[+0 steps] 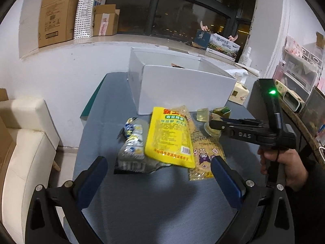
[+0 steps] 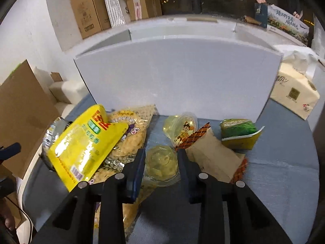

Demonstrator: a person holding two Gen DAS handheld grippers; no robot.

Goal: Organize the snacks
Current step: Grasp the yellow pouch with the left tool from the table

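Observation:
My right gripper (image 2: pixel 161 158) is shut on a clear jelly cup (image 2: pixel 161 163) that sits on the blue-grey table (image 2: pixel 274 183); both pads touch its sides. A second jelly cup (image 2: pixel 180 126) lies tipped just beyond it. To the left, a yellow bag (image 2: pixel 81 142) rests on a clear bag of yellow snacks (image 2: pixel 130 134). In the left wrist view my left gripper (image 1: pixel 160 170) stands open above the table, just short of the yellow bag (image 1: pixel 168 136) and a silver packet (image 1: pixel 132 142). The right gripper (image 1: pixel 215 125) reaches in from the right there.
A white open box (image 2: pixel 178 75) stands behind the snacks. A brown paper packet (image 2: pixel 211 156) and a green packet (image 2: pixel 237 130) lie right of the held cup. A tissue pack (image 2: pixel 294 93) sits at the far right. A cream sofa (image 1: pixel 26 142) is left of the table.

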